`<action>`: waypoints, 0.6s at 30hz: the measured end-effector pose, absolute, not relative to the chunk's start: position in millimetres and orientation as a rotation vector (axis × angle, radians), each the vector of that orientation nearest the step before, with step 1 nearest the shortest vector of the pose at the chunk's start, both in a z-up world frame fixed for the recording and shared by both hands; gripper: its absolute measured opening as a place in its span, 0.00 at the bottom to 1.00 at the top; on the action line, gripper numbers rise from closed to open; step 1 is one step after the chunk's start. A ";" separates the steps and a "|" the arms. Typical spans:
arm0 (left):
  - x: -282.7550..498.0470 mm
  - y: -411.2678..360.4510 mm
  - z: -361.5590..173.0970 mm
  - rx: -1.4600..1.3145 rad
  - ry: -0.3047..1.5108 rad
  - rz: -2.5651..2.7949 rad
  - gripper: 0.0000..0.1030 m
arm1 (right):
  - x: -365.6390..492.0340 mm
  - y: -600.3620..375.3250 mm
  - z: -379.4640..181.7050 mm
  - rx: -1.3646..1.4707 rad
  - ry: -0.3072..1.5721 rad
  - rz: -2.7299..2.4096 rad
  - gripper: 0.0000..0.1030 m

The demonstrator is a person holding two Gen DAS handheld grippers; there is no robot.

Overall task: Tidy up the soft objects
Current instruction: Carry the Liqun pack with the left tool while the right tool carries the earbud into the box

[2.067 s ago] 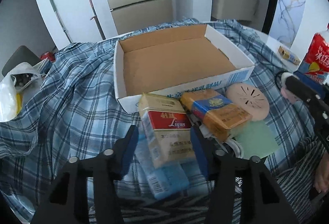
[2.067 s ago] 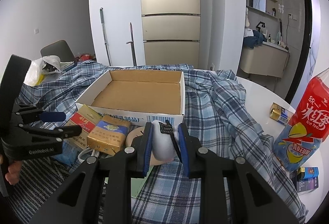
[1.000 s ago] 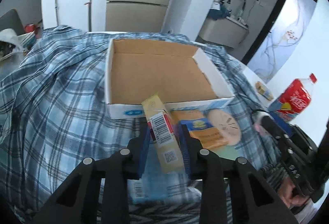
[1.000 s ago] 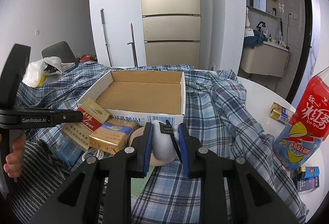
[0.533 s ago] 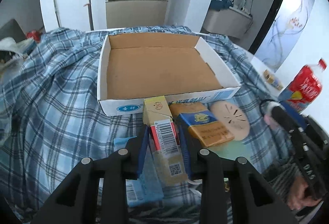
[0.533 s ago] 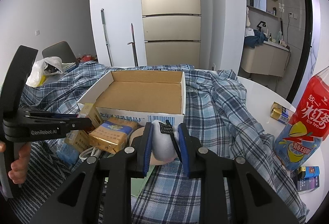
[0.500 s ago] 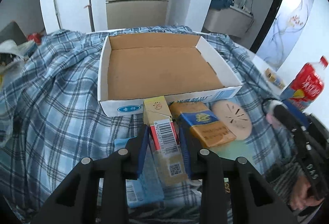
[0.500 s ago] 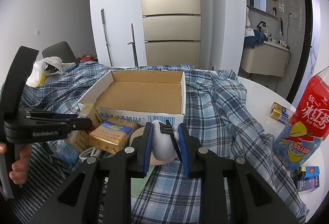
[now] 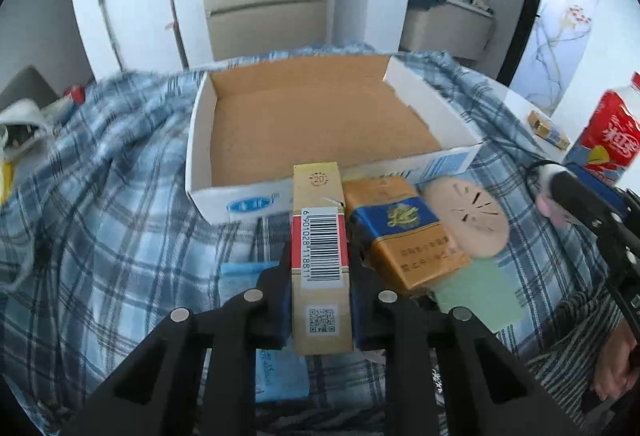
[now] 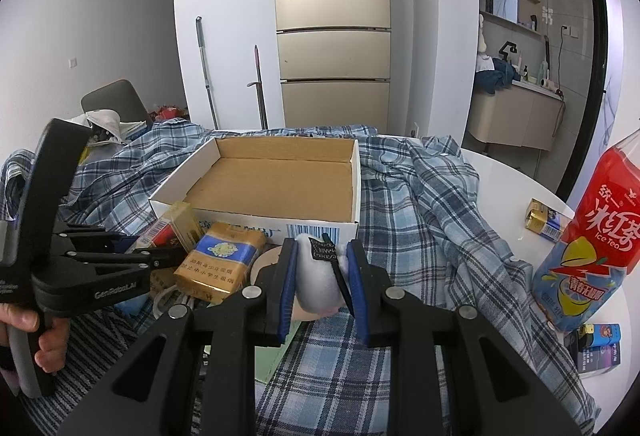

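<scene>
My left gripper (image 9: pixel 320 254) is closing its jaws on a red and gold cigarette pack (image 9: pixel 318 195), and both pads press its sides. The pack stands on edge, barcode up, just before the front wall of the open cardboard box (image 9: pixel 248 199). The right wrist view has the same gripper (image 10: pixel 160 256) and pack (image 10: pixel 184 224) at the left. My right gripper (image 10: pixel 322 264) is shut on a white soft toy with a black tag (image 10: pixel 318 280), held above the plaid cloth in front of the box (image 10: pixel 256 220).
Beside the held pack lie a yellow and blue pack (image 9: pixel 400 232), a pink perforated disc (image 9: pixel 468 211), a green sheet (image 9: pixel 476 288) and a blue tissue pack (image 9: pixel 240 276). A red tea bottle (image 10: pixel 588 232) and a small gold box (image 10: pixel 540 222) stand at the right.
The left gripper shut on the red and gold pack, lifted it on edge, then rolled and sank a little toward the box front. The right gripper has kept still with the toy.
</scene>
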State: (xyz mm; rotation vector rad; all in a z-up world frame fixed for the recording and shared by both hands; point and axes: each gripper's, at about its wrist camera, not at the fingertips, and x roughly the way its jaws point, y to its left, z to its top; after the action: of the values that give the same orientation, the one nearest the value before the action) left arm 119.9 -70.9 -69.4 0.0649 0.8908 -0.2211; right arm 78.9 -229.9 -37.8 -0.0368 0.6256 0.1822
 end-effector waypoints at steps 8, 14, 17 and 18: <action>77.3 -64.8 -16.6 0.094 0.632 -0.222 0.22 | 66.3 -225.8 -28.9 -0.052 0.552 0.212 0.23; 63.5 -57.7 33.2 0.083 0.486 -0.209 0.22 | 72.5 -225.3 -24.6 -0.057 0.571 0.219 0.23; 64.7 -54.5 50.3 0.078 0.450 -0.196 0.22 | 69.5 -223.8 -8.2 -0.068 0.541 0.225 0.23; 66.6 -53.1 56.4 0.070 0.445 -0.193 0.22 | 69.5 -223.3 -2.2 -0.069 0.532 0.230 0.23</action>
State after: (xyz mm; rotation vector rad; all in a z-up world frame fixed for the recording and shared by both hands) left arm 66.6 -53.1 56.4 0.0698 0.4448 -0.1934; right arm 69.5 -223.3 -2.2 -0.0686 0.5321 0.2299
